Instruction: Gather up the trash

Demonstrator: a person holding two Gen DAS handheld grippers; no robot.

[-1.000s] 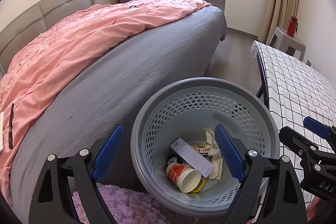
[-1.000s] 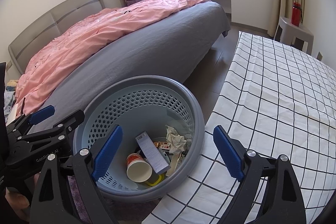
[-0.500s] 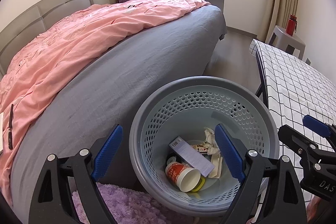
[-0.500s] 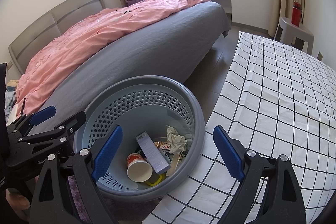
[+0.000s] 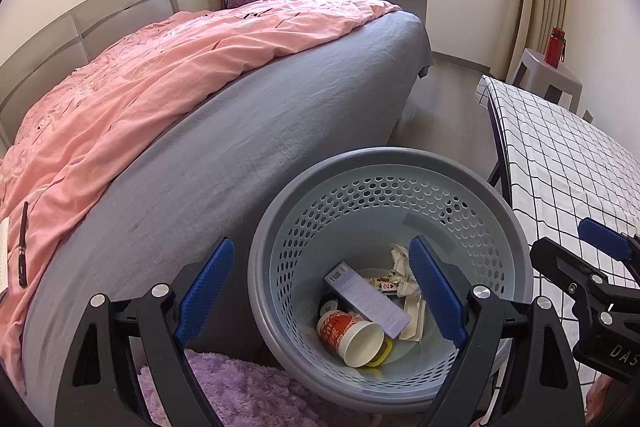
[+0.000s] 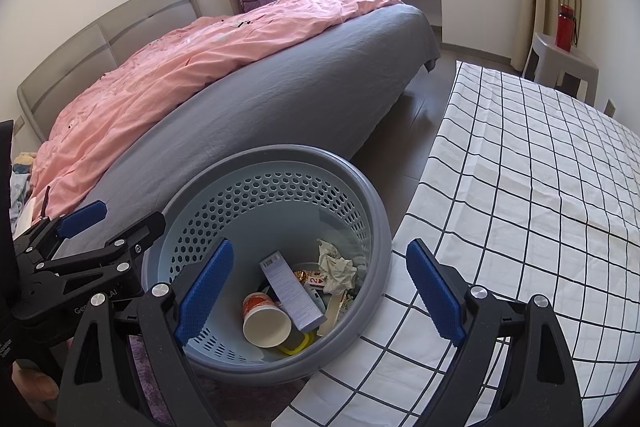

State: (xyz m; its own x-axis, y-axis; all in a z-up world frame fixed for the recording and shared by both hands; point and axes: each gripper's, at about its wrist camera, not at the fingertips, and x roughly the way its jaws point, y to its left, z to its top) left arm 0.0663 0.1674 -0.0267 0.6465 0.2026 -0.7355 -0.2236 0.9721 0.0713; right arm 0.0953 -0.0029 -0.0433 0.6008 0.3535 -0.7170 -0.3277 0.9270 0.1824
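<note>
one basket, one paper cup, one box

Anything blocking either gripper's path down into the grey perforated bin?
Nothing visible does. The left gripper and right gripper hang open and empty above the round grey perforated plastic bin, whose mouth has no lid. The paper cup and flat box lie at the bottom.
</note>
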